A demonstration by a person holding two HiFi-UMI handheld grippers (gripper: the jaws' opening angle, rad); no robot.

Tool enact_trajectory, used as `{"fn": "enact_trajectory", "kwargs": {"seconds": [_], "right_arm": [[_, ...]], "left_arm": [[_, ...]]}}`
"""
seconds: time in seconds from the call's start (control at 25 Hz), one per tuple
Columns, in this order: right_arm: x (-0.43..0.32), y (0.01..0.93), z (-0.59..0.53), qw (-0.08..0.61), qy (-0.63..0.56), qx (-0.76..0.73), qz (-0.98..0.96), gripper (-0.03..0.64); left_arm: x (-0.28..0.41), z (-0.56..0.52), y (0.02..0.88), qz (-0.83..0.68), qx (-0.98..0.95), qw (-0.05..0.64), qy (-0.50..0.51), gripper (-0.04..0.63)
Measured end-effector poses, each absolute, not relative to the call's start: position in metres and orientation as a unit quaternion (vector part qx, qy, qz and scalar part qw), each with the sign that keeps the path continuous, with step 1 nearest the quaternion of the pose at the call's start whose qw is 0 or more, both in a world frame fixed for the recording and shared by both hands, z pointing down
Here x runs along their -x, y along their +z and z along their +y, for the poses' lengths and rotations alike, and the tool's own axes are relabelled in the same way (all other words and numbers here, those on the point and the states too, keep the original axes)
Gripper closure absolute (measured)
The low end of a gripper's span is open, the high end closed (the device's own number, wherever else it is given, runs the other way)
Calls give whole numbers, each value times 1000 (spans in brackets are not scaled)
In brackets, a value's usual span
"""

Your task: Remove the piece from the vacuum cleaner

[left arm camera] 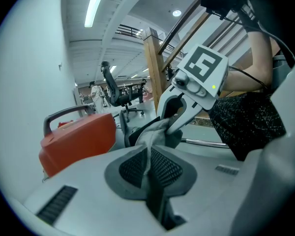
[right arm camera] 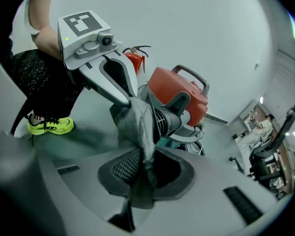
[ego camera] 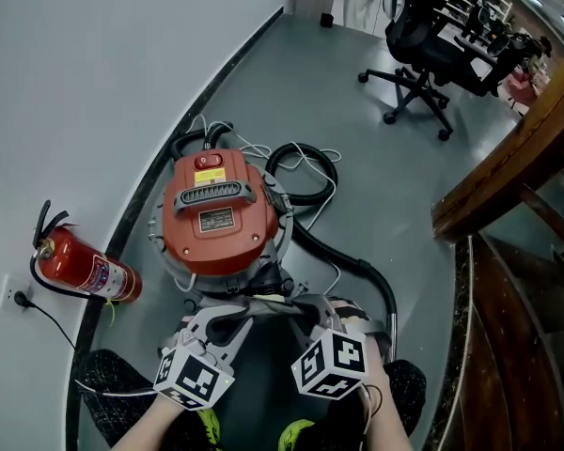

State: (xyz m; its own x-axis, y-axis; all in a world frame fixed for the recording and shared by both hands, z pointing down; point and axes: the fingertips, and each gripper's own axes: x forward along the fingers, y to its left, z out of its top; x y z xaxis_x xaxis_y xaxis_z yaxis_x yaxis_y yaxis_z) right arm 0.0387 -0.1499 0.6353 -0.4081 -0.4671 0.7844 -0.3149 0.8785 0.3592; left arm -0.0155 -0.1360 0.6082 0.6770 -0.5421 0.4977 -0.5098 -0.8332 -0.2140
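Two grippers meet on one thing in the head view. The left gripper and the right gripper come tip to tip, with the grey cloth piece bunched between them. It sits hard against the near side of the red vacuum cleaner. The black hose loops past, just outside the right gripper's fingers. A hard tug could drag the canister or snag that hose rather than free the cloth.

From the left gripper view, its fingers are pressed together on a thin fold of the cloth. The fold runs up and ahead from them to the right gripper's tips. That bite looks shallow, so I judge the fold could slide out under load.

From the right gripper view, these fingers likewise pinch a hanging edge of the cloth. Just beyond them the cloth seems to sit over the ribbed black coupling on the vacuum's side, and the left gripper's tips clamp it above. If the two grippers pull in different directions, the fabric may stretch or tear instead of slipping off the coupling.
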Motion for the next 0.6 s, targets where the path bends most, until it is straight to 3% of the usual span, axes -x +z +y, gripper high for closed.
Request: {"fn": "enact_trajectory", "kwargs": {"seconds": [0.6], "right_arm": [[-39,632,-149,474,-198,-287,-808,541]], "left_arm": [[15,-114,606,320,909,25,-267,566]]}}
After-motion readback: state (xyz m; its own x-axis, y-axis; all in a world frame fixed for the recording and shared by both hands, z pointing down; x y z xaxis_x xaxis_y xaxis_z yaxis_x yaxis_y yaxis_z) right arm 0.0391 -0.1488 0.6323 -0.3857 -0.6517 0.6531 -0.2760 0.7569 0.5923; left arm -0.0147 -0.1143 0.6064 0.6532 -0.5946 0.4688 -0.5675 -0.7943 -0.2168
